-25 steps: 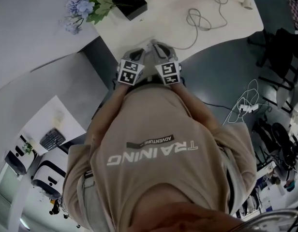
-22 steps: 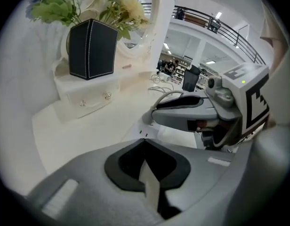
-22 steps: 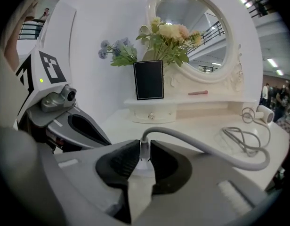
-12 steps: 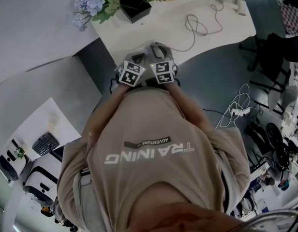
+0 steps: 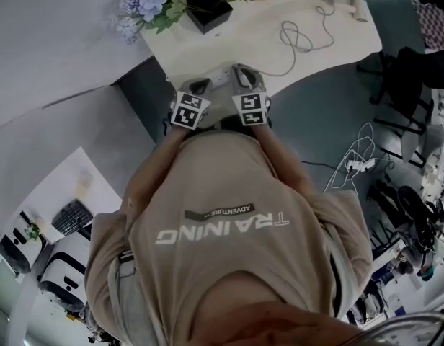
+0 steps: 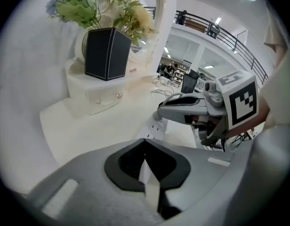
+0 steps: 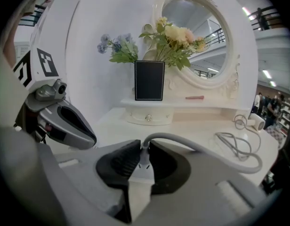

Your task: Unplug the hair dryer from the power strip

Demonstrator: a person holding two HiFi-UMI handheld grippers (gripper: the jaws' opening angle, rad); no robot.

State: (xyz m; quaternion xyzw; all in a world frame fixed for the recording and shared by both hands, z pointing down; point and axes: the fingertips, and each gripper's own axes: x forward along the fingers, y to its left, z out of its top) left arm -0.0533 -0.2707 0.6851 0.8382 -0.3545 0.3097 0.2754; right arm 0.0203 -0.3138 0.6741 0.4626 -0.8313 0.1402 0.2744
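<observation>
A white power strip [image 5: 220,73] lies at the near edge of the white dressing table [image 5: 337,45], between my two grippers. My left gripper [image 5: 198,86] is shut on one end of the power strip [image 6: 153,130]. At the other end, my right gripper [image 5: 242,74] is shut on the white plug [image 7: 144,163]. The grey cord [image 7: 201,145] runs from the plug in loops [image 5: 294,34] to the white hair dryer [image 5: 355,7] at the far right. I cannot tell whether the plug still sits in the strip. In the right gripper view, the hair dryer [image 7: 254,121] lies beside the cord loops.
A black box of flowers [image 5: 204,9] stands on a small white drawer stand [image 7: 152,112] before an oval mirror [image 7: 201,46]. Beyond the table's right edge the floor holds cables and another power strip [image 5: 362,164]. The person's torso fills the lower head view.
My two grippers, close together half a second ago, have drawn apart sideways, and the power strip now shows between them.
</observation>
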